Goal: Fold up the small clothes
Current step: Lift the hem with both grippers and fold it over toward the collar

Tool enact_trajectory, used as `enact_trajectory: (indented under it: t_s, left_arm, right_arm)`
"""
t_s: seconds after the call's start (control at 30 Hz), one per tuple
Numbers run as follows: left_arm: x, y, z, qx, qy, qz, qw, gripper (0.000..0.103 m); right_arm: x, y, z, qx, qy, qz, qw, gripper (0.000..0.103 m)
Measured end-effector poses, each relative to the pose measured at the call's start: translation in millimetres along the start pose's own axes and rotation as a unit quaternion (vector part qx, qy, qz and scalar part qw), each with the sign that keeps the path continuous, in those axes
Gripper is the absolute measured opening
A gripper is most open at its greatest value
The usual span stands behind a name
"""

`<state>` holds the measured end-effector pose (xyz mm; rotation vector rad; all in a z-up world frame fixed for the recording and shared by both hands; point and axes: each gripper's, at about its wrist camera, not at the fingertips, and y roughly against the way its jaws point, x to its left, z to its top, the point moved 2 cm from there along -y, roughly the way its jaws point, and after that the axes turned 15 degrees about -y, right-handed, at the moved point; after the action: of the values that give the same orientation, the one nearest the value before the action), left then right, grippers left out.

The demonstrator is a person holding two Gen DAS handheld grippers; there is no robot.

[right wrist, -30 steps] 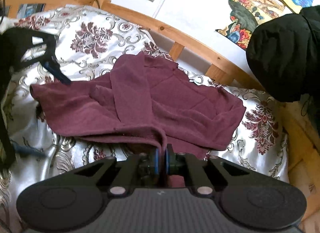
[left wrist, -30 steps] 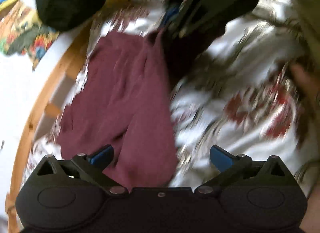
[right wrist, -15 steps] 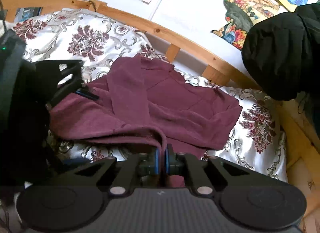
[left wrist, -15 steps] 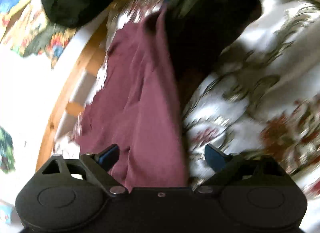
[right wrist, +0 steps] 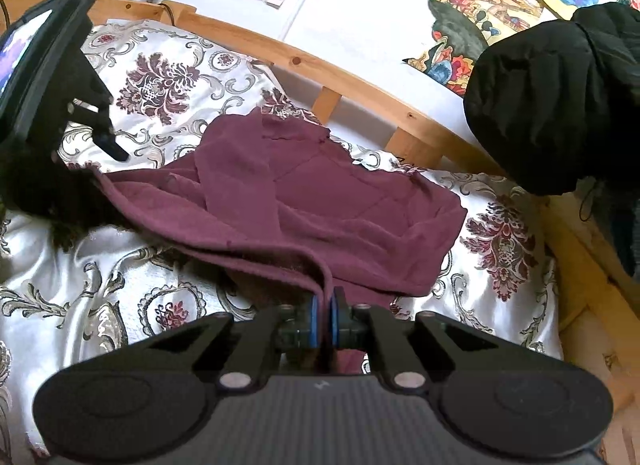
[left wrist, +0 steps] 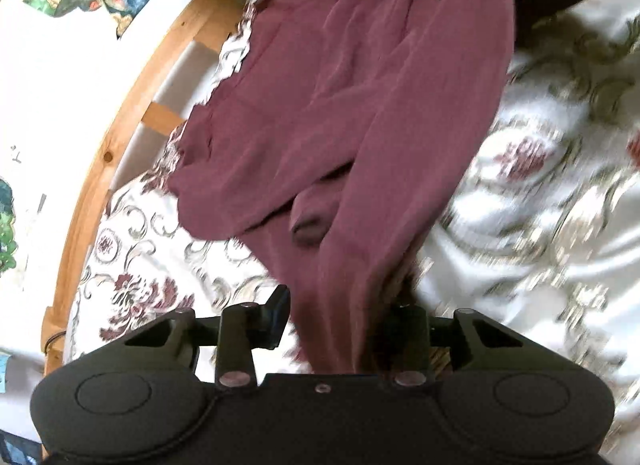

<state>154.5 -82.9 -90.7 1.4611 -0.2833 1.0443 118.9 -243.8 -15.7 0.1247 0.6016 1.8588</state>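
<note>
Maroon garment [right wrist: 312, 201] spread crumpled on the bed's floral cover [right wrist: 168, 77], ahead of both claws, partly folded over itself.

Right claw [right wrist: 324, 319]: pressed together, pinching a hem of the maroon garment between its blue pads; cloth rises from the bed into the grip and fans out ahead and to either side.

Left claw [left wrist: 340, 321]: jaws closing, a long fold of the maroon garment [left wrist: 360, 137] running between them; left finger [left wrist: 276, 319] apart from the cloth, far finger mostly hidden behind the fold, contact there not readable. Seen from the right claw, left claw [right wrist: 108, 141] sits far ahead-left, at the garment's far corner.

Wooden bed rail [right wrist: 360, 77] beyond the garment. Black bundle [right wrist: 552, 97] ahead-right of the right claw, over the rail. Colourful drawings [right wrist: 472, 5] on the wall behind.
</note>
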Motion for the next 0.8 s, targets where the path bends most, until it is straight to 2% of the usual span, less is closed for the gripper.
enact_trajectory:
  t_s: [0.1, 0.3, 0.4, 0.5, 0.57, 0.6, 0.63, 0.8]
  left_arm:
    - [11, -5, -16, 0.018, 0.024, -0.019, 0.9994, 0.035]
    - [26, -8, -31, 0.024, 0.085, -0.045, 0.995, 0.035]
    - [22, -12, -33, 0.033, 0.088, -0.054, 0.9941, 0.039]
    - [19, -15, -33, 0.038, 0.087, -0.058, 0.9938, 0.039]
    - [20, -15, -33, 0.034, 0.088, -0.055, 0.994, 0.029]
    - [21, -14, -33, 0.029, 0.091, -0.052, 0.994, 0.016]
    - [23, -12, -33, 0.023, 0.095, -0.049, 0.994, 0.008]
    - [39, 4, -40, -0.027, 0.138, -0.026, 0.9897, 0.006]
  right_arm:
    - [-1, -2, 0, 0.003, -0.001, -0.004, 1.0, 0.007]
    - [3, -8, -5, 0.02, 0.017, -0.011, 1.0, 0.007]
    - [7, -10, -7, 0.025, 0.028, -0.016, 0.999, 0.007]
    - [12, -10, -9, 0.026, 0.043, -0.022, 0.998, 0.007]
    - [16, -10, -10, 0.026, 0.054, -0.027, 0.998, 0.007]
    - [18, -9, -11, 0.024, 0.061, -0.03, 0.997, 0.007]
    - [21, -9, -11, 0.022, 0.07, -0.034, 0.997, 0.007]
    - [39, 1, -14, -0.013, 0.128, -0.07, 0.989, 0.007]
